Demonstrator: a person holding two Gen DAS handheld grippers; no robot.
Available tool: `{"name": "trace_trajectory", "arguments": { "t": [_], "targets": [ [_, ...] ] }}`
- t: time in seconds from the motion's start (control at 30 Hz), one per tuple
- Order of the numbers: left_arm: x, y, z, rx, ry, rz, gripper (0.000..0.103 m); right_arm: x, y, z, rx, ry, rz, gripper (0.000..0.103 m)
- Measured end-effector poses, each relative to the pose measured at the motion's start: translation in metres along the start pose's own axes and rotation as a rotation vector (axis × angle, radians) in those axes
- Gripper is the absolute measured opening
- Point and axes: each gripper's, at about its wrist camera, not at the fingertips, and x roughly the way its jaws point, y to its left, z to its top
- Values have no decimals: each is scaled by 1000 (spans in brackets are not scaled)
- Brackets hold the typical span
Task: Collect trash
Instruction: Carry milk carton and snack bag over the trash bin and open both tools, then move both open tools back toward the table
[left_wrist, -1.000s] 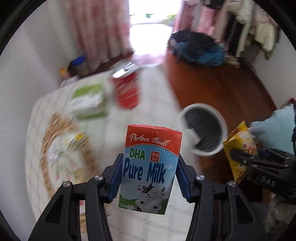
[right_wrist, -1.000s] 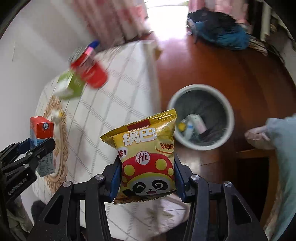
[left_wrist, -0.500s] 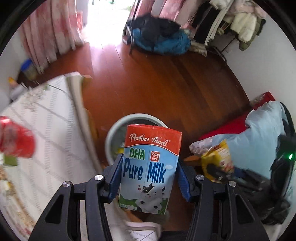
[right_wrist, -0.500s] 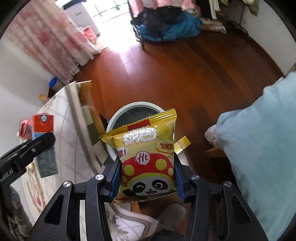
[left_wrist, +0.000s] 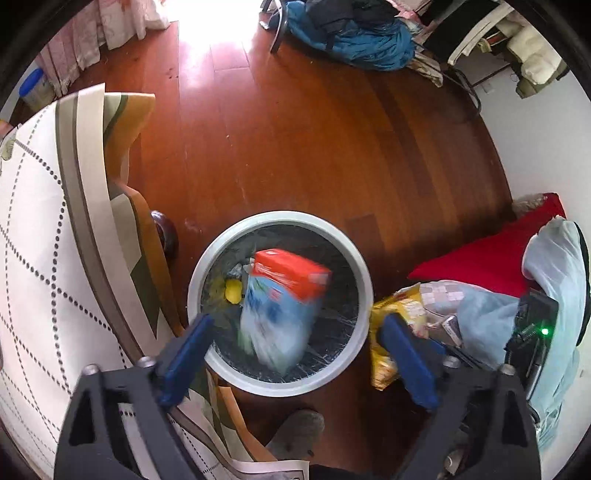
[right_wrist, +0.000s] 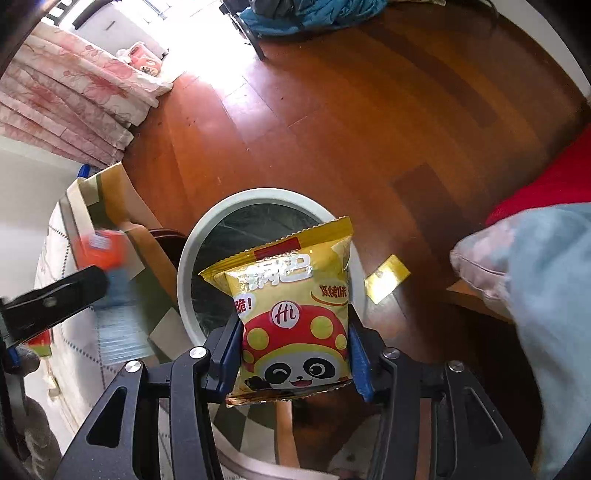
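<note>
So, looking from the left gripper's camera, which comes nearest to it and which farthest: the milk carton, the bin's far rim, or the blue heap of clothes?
From the left gripper, its jaws opening:
1. Milk carton, blurred, loose between the fingers over the bin.
2. Bin's far rim, just beyond.
3. Blue heap of clothes, far across the floor at the top.

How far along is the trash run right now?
Done: the bin already holds scraps, including something yellow. In hand: the left gripper has its jaws opening, and the blurred milk carton is clear of them over the bin's mouth. Left: the right gripper is shut on the snack bag above the bin, not yet released.
</note>
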Motion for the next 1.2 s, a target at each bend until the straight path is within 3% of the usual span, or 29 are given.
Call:
{"name": "trace_trajectory", "arguments": {
  "t": [0.07,0.1,0.13,0.27,0.43,0.57,0.83,1.2],
  "targets": [
    [2,4,-1,-3,2,17,96,13,-4,1,20,18,39,71],
    [2,4,-2,2,-1,25,96,18,-5,1,28,20,44,96],
    [1,4,-4,11,-6,43,96,22,-6,1,30,16,35,103],
    [-8,4,-16,49,-35,112,96,22,-2,-3,5,-1,5,103],
    [-29,6,-43,75,-99,202,96,1,11,-17,-73,-45,-134,103],
    [-48,8,-66,87,-130,257,96,-24,26,-34,-110,-75,-189,103],
    [-106,-1,-102,101,-221,288,96,-91,51,-71,-127,-152,-213,103],
    [-197,-11,-168,101,-403,309,96,-207,85,-138,-165,-333,-261,103]
  ]
}}
